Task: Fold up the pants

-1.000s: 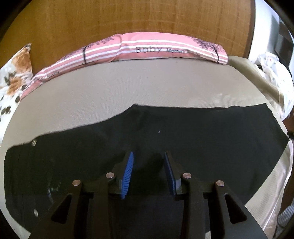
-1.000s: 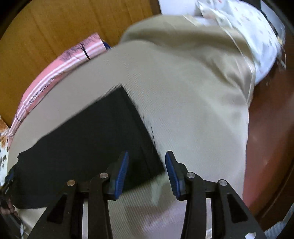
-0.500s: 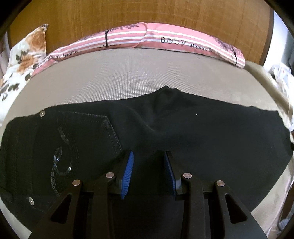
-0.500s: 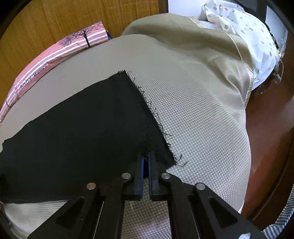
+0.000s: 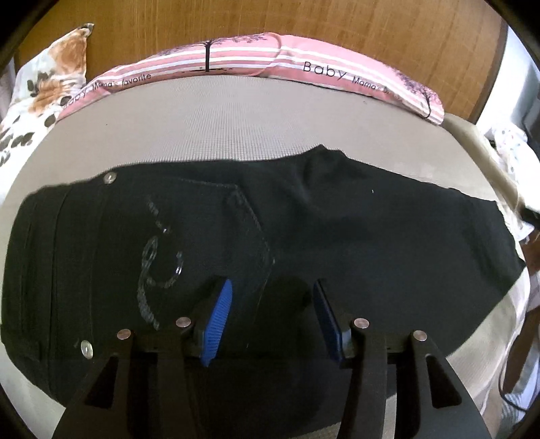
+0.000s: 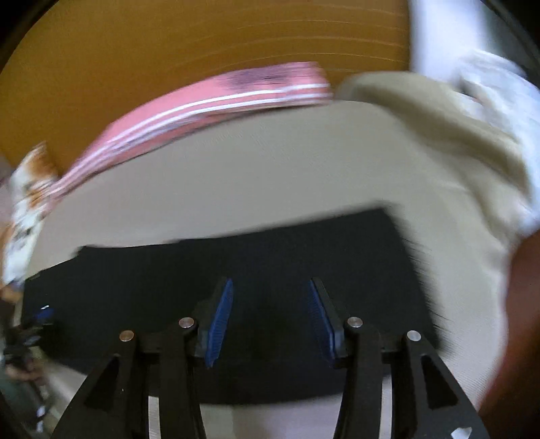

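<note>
Black pants (image 5: 354,229) lie flat across a beige bed (image 5: 219,128), waistband at the left, frayed leg hem at the right. A back pocket with sequin stitching (image 5: 158,260) faces up. My left gripper (image 5: 271,305) is open and empty, low over the seat of the pants beside the pocket. In the blurred right wrist view the pants (image 6: 270,260) lie under my right gripper (image 6: 270,304), which is open and empty over the leg part, left of the hem.
A pink striped pillow (image 5: 270,60) lies along the wooden headboard (image 5: 270,20). A floral pillow (image 5: 50,77) is at the far left. White spotted bedding (image 5: 509,148) and the bed's right edge are at the right.
My right gripper was shut at the hem corner and has opened, swinging left over the leg. My left gripper has shifted further left toward the pocket, staying open.
</note>
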Demonstrator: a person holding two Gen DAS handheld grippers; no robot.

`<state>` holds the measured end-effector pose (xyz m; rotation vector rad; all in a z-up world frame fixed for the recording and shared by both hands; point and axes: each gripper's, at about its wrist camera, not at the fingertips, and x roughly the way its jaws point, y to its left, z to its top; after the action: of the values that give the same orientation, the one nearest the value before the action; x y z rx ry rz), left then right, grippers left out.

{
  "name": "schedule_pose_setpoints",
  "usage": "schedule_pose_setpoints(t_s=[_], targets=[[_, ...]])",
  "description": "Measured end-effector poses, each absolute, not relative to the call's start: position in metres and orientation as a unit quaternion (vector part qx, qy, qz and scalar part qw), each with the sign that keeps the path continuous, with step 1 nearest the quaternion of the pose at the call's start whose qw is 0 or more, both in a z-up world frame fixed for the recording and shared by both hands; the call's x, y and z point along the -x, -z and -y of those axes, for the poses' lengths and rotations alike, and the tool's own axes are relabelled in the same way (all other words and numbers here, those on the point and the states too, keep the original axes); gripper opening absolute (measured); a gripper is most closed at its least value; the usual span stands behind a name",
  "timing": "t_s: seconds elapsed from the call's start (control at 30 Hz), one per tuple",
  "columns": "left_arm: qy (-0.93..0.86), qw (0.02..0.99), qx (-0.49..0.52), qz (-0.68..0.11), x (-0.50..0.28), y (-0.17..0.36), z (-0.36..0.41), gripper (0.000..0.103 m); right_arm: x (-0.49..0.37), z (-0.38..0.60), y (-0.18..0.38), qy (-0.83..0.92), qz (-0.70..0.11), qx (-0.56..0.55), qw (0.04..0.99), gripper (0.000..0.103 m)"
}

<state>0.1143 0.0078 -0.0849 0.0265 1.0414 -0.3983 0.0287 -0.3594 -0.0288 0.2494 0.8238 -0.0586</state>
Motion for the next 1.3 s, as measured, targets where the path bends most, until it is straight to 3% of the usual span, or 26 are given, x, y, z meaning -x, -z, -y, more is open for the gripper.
schedule_pose_setpoints(t_s=[0.3, 0.57, 0.63, 0.67, 0.7, 0.9, 1.1, 1.3], targets=[[0.198, 0.847, -0.016, -0.494, -0.097, 0.087, -0.015, 0.051, -0.171, 0.205, 0.053, -0.213, -0.460, -0.071, 0.859, 0.044], [0.204, 0.847, -0.014, -0.491, -0.092, 0.092, -0.018, 0.051, -0.226, 0.140, 0.088, -0.282, -0.518, -0.061, 0.805, 0.046], [0.206, 0.847, -0.011, -0.491, -0.092, 0.093, -0.019, 0.051, -0.228, 0.133, 0.092, -0.304, -0.528, -0.064, 0.790, 0.038], [0.206, 0.847, -0.009, -0.490, -0.091, 0.093, -0.020, 0.051, -0.230, 0.132, 0.089, -0.303, -0.523, -0.060, 0.794, 0.018], [0.207, 0.847, -0.007, -0.490, -0.091, 0.093, -0.020, 0.051, -0.231, 0.133, 0.086, -0.297, -0.517, -0.059, 0.800, 0.012], [0.208, 0.847, 0.005, -0.489, -0.091, 0.094, -0.024, 0.051, -0.242, 0.128, 0.092, -0.270, -0.502, -0.048, 0.820, 0.007], [0.202, 0.848, -0.009, -0.490, -0.087, 0.093, -0.021, 0.051, -0.246, 0.121, 0.097, -0.249, -0.490, -0.030, 0.835, 0.008], [0.207, 0.843, -0.025, -0.496, -0.091, 0.083, -0.016, 0.051, -0.235, 0.138, 0.068, -0.238, -0.455, -0.053, 0.857, 0.037]])
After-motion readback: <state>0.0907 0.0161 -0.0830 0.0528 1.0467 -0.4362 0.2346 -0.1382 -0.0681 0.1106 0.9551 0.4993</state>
